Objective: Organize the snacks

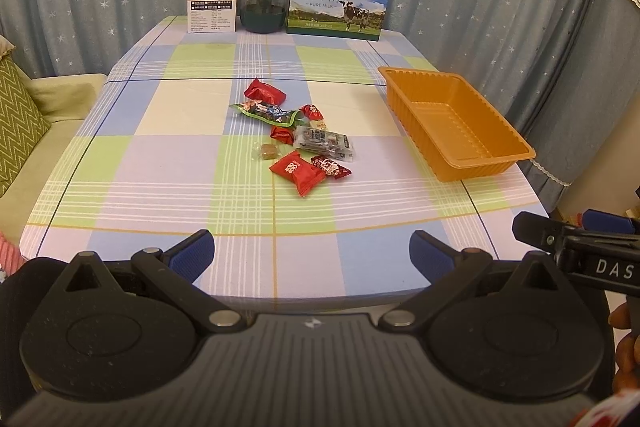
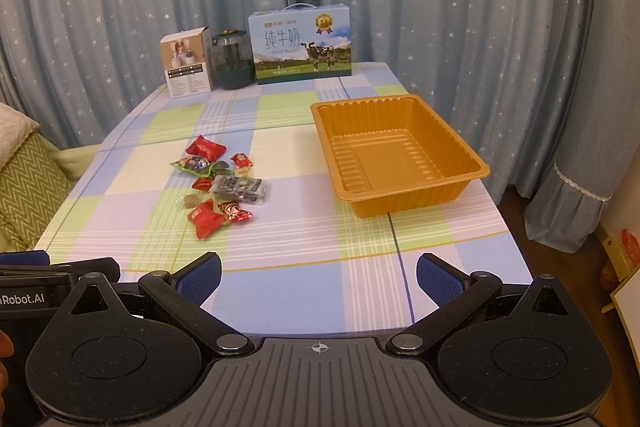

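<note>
Nine snacks (image 1: 296, 137); one tray (image 1: 456, 123).

"PURE MILK" on milk carton (image 1: 339, 3)

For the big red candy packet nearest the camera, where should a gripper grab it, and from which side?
Probably across the puffed middle of the red candy packet, coming from above and the near side. It lies flat, cornerwise, at the pile's front edge; a striped candy touches its right side. The open left gripper faces it unobstructed.
</note>
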The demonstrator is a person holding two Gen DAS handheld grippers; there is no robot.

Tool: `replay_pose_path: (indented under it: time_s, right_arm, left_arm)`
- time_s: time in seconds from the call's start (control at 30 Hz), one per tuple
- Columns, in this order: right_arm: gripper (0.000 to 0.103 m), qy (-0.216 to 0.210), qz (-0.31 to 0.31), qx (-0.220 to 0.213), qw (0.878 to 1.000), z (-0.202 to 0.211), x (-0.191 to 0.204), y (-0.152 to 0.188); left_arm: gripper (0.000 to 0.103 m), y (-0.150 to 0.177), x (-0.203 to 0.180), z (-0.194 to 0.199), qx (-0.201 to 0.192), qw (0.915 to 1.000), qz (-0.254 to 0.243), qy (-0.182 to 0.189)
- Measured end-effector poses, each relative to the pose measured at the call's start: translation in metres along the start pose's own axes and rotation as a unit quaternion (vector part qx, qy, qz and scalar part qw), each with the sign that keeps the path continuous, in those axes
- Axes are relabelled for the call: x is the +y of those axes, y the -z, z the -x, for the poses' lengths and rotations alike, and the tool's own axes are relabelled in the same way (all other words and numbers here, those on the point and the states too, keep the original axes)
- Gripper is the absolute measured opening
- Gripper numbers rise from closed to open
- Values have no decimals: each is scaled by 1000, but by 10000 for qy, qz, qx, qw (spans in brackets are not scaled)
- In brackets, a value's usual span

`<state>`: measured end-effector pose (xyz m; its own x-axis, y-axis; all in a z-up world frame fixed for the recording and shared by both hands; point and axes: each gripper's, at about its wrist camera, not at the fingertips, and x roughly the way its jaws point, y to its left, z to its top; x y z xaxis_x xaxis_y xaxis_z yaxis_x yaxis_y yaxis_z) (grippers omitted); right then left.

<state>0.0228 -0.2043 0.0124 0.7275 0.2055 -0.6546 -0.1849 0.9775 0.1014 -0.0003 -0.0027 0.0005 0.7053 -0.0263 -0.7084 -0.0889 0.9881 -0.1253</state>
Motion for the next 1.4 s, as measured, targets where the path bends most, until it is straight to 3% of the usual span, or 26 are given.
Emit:
replay_pose_path:
  time_s: [1.4]
  right_arm:
    - [103, 1, -11, 2, 10000, -1, -2, 0]
  left_arm:
    - [103, -2, -3, 0, -3, 10000, -18, 19]
